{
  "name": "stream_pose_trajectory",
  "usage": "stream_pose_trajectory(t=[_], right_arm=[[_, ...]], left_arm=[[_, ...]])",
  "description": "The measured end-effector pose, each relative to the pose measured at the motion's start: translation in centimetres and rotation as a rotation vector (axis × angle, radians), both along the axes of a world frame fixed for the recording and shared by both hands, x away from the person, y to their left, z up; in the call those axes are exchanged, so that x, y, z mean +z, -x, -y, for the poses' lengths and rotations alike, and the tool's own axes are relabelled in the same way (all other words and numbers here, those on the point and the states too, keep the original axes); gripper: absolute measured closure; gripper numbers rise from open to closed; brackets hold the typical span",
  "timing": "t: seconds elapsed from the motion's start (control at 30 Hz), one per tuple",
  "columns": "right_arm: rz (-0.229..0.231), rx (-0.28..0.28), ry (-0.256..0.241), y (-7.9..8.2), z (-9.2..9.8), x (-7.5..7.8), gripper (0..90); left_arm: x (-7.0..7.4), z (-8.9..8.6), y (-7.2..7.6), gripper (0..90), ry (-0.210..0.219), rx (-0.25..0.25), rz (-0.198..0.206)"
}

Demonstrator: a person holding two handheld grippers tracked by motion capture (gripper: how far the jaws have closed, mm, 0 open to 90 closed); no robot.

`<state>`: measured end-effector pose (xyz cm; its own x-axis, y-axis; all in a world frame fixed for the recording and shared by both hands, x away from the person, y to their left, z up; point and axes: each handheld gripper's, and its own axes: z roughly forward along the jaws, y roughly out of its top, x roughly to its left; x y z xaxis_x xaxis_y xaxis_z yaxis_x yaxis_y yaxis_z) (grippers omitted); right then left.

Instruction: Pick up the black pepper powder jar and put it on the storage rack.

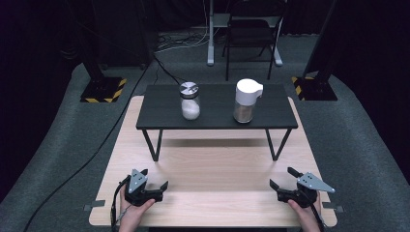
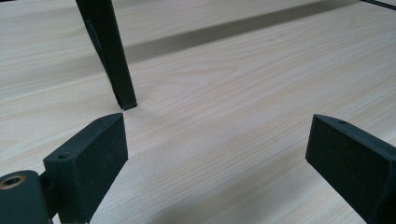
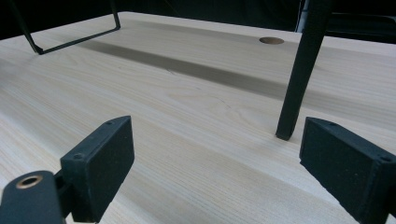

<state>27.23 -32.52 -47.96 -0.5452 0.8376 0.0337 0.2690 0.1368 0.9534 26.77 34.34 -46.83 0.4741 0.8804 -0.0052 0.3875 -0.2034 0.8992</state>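
1. The light wooden table point(image 1: 212, 169) is the near surface. A person's two hands come in at its near edge, at 6 o'clock in the high view.
2. The left gripper point(image 1: 155, 186) rests on the wood at about 7 o'clock. Its jaws are spread wide and hold nothing. In the left gripper view, bare wood lies between them.
3. The right gripper point(image 1: 283, 178) rests at about 5 o'clock. Its jaws are also spread wide and hold nothing.
4. A small black shelf point(image 1: 217, 108) on thin black legs stands on the far half of the table, at 12 o'clock from both grippers. One leg point(image 2: 109, 51) stands just past the left gripper's jaws.
5. Two jars stand on the shelf, well apart from both grippers. The jar with a silver lid point(image 1: 190, 100) holds something white. The jar with a white lid point(image 1: 246, 100) holds something brownish.
6. Farther off is grey carpet point(image 1: 358, 140), with a black cable point(image 1: 96, 150) at 9 o'clock.
7. Farthest, at 12 o'clock, a black chair point(image 1: 251, 36) stands in the dark room.
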Motion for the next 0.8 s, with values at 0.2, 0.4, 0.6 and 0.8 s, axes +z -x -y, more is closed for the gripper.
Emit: stream_pose_trajectory(t=[0.2, 0.4, 0.6, 0.8], right_arm=[[-0.006, -0.003, 0.003, -0.18, -0.09, -0.04, 9.0], [-0.009, -0.003, -0.001, -0.22, -0.05, -0.13, 9.0], [-0.016, 0.001, 0.004, -0.37, -0.10, -0.15, 9.0], [-0.017, -0.001, 0.004, -0.39, -0.04, -0.16, 9.0]], left_arm=[[0.00, -0.03, -0.01, 5.5, 0.000, -0.002, 0.000], [0.00, -0.02, -0.01, 5.6, 0.000, -0.002, 0.000], [0.00, 0.00, -0.01, 5.6, 0.000, -0.002, 0.000], [0.00, 0.02, 0.01, 5.6, -0.002, -0.002, 0.001]])
